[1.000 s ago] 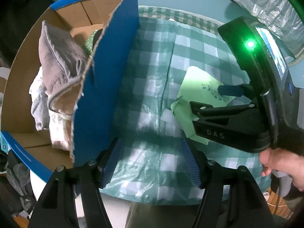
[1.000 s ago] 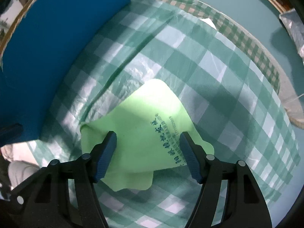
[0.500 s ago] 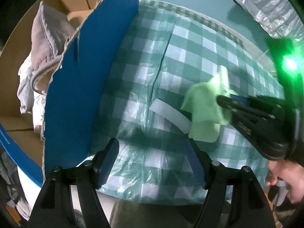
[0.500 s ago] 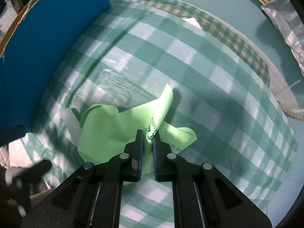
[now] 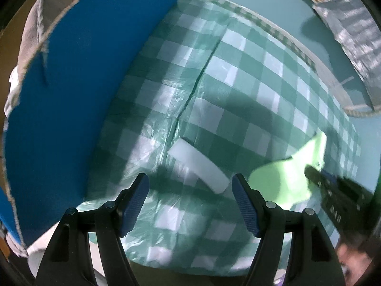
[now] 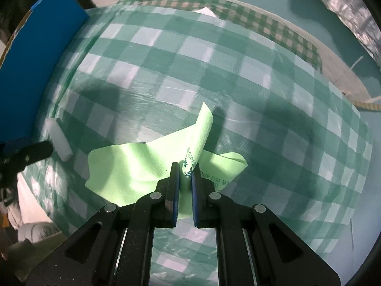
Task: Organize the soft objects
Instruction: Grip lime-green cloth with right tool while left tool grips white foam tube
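The right hand-held gripper [image 6: 184, 181] is pinching a bunched fold of a light green cloth [image 6: 133, 174], jaws nearly together, the rest of the cloth draping onto the checked cover of the bench [image 6: 238, 71]. The fold is narrow, so it is at risk of sliding free if the cloth drags. The left hand-held gripper [image 5: 190, 202] is hovering with jaws wide apart and nothing between them, just above a white foam strip [image 5: 197, 164] lying flat on the cover. The thin strip may slip out sideways as the pads close. Farther left, the blue wall of a cardboard box [image 5: 83, 83] is standing, grey fabric [image 5: 31, 31] showing inside.
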Demonstrator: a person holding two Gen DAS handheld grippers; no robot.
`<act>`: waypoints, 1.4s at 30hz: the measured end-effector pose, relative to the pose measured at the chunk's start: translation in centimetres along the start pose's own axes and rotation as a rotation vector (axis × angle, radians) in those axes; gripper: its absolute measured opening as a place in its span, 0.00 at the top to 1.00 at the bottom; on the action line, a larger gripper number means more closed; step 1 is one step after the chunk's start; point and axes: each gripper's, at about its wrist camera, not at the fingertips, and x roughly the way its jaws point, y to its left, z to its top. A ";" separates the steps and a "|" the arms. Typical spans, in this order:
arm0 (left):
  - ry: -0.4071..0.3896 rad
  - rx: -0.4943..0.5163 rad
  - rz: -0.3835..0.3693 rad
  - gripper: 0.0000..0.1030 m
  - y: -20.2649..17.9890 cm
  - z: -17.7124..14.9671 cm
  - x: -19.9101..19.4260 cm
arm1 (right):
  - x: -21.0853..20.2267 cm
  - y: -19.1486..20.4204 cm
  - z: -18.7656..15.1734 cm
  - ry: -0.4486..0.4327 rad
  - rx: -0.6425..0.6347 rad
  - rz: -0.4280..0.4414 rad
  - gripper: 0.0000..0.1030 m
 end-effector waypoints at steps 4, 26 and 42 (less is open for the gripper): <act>0.022 -0.084 0.001 0.29 -0.2 1.0 1.2 | -0.1 -1.1 0.0 -0.008 0.037 0.035 0.91; 0.103 -0.099 -0.004 0.82 -1.1 2.7 3.1 | -0.7 2.5 -0.5 -0.017 -0.043 0.042 0.43; 0.071 -0.014 -0.058 0.87 0.4 0.5 0.3 | 1.0 5.2 -1.6 0.008 -0.146 -0.079 0.45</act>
